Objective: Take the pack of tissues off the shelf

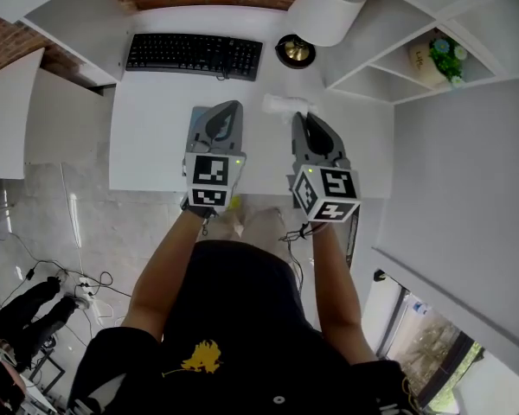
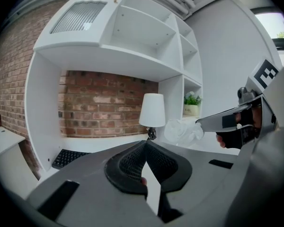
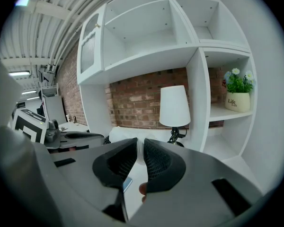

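Right hand-held gripper [image 3: 139,142] [image 1: 299,116]: ribbed pads drawn almost together, only a thin slit between them, clamped on the pack of tissues [image 3: 122,134] at the very tips. In the right gripper view, pack showing as a white bulge just past the jaws, mostly to their left.

In the left gripper view, same pack [image 2: 182,130] as a crumpled, clear-wrapped white bundle, pinched at its right edge by the grey tip and swelling out to the left of it. In the head view, pack [image 1: 281,104] jutting forward and leftward from the tip, over the white tabletop [image 1: 156,132], clear of the shelf unit [image 1: 389,76]. Touching the tabletop or held above it: cannot tell.

Left hand-held gripper [image 2: 146,144] [image 1: 227,109]: pads meeting at the tips, nothing between them. Side by side with the right one, pointing the same way, tip to the left of the pack and apart from it.

Further out: table lamp [image 3: 174,106] just beyond the pack, round base close behind it, white shade above. Black keyboard [image 1: 195,54] at the back left of the tabletop, well apart from the pack. Potted plant [image 3: 237,93] in a cream pot on a shelf at the right. Brick wall [image 2: 104,103] behind the tabletop.
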`<state>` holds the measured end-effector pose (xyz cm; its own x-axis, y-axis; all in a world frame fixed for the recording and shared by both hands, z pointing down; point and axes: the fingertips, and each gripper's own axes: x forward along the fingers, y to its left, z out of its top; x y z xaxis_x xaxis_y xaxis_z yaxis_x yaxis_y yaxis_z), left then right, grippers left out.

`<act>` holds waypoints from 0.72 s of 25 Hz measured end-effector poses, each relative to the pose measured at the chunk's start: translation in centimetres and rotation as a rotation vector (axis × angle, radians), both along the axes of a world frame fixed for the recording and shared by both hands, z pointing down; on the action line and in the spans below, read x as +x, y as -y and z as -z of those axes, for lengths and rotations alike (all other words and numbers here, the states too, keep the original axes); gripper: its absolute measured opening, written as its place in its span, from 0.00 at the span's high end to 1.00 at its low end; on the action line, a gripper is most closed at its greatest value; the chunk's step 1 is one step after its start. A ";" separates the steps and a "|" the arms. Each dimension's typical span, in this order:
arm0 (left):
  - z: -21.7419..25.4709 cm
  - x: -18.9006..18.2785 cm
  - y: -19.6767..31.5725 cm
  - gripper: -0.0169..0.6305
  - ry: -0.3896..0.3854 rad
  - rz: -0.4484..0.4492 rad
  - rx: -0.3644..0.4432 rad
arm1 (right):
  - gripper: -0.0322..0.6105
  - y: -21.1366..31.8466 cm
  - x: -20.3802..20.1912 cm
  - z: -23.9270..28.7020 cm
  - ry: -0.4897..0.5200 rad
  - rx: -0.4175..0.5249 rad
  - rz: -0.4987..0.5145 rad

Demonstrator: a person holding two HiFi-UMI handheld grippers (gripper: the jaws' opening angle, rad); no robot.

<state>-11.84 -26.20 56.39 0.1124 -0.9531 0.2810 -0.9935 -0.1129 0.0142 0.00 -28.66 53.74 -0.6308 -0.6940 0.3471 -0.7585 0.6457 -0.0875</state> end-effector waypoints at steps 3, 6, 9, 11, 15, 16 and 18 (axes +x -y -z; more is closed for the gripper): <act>-1.6 0.3 -0.3 0.95 -0.012 0.002 -0.020 | 0.88 -0.4 0.0 -2.1 -0.008 -0.030 -0.008; -2.9 0.3 -0.6 0.95 -0.031 0.013 -0.025 | 0.88 -0.8 -0.1 -4.2 -0.029 -0.047 -0.015; -4.6 0.4 -0.7 0.95 -0.042 0.020 -0.042 | 0.88 -1.1 -0.1 -6.3 -0.045 -0.070 -0.022; -6.2 0.5 -0.9 0.95 -0.041 0.021 -0.067 | 0.88 -1.2 0.1 -7.6 -0.052 -0.091 -0.031; -9.1 0.5 -1.3 0.95 -0.041 0.028 -0.120 | 0.88 -1.3 0.6 -10.1 -0.075 -0.129 -0.046; -9.6 0.5 -1.3 0.95 -0.040 0.029 -0.130 | 0.88 -1.3 0.7 -10.6 -0.080 -0.133 -0.051; -10.6 0.7 -1.5 0.95 -0.036 0.023 -0.148 | 0.88 -1.5 0.9 -11.7 -0.089 -0.142 -0.059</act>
